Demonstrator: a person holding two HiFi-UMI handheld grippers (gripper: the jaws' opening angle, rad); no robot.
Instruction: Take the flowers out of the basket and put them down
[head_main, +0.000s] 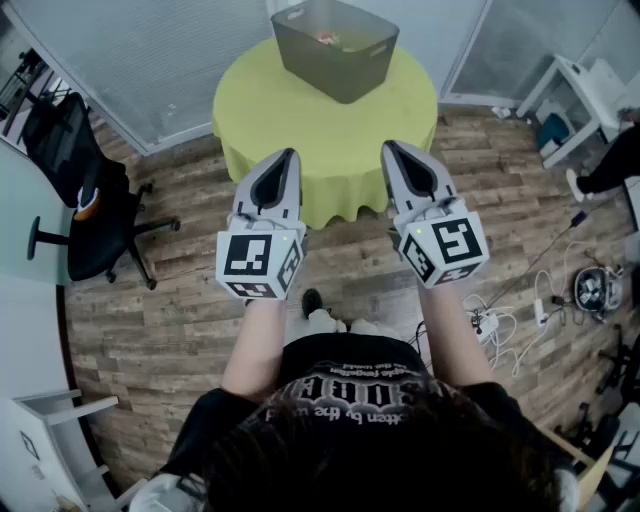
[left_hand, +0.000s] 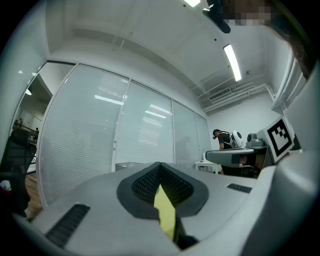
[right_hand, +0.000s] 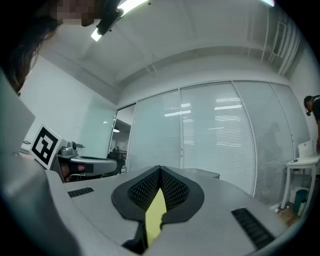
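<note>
Grey basket far on yellow-green worktop, with flowers barely glimpsed inside. Judged light, soft, crushable; best pinched low on stems. Jaws of left gripper and right gripper pressed together, empty, near.

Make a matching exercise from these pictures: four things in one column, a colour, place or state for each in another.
1. basket
2. tablecloth
3. office chair
4. right gripper

A. black, on the floor at the left
B. grey, on the tablecloth
C. jaws together, nothing held
D. yellow-green

Pairs: 1-B, 2-D, 3-A, 4-C
</note>
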